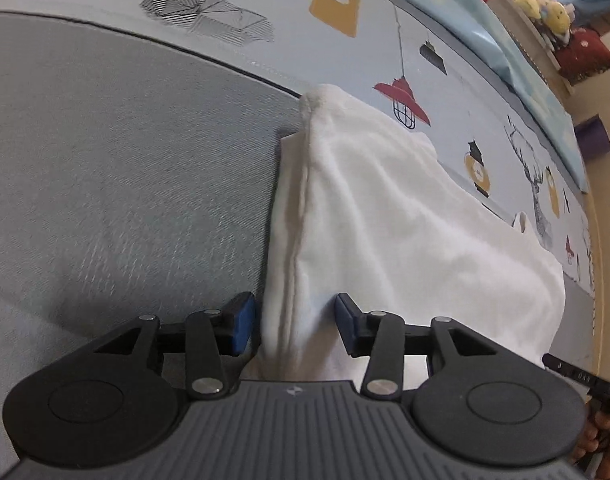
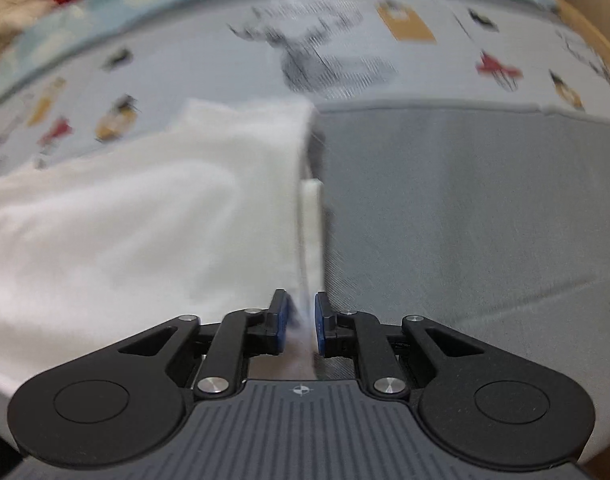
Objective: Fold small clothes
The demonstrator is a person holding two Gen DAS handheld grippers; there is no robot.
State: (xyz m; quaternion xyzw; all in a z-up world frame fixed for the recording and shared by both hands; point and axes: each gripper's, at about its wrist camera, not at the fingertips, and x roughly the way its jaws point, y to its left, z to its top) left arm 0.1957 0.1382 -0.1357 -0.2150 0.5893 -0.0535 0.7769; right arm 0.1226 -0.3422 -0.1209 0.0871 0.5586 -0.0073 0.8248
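A white fleecy garment lies folded on a grey cloth, its long doubled edge running away from me. My left gripper is open and points steeply down over that edge. A fold of the garment lies between the blue pads, which do not press on it. In the blurred right wrist view the same garment spreads to the left. My right gripper stands narrowly open, with the garment's thin edge hanging loose between its pads.
The grey cloth lies on a pale sheet printed with deer and lamps. Plush toys and a red bag sit on a shelf at the far right. A hand shows at the lower right edge.
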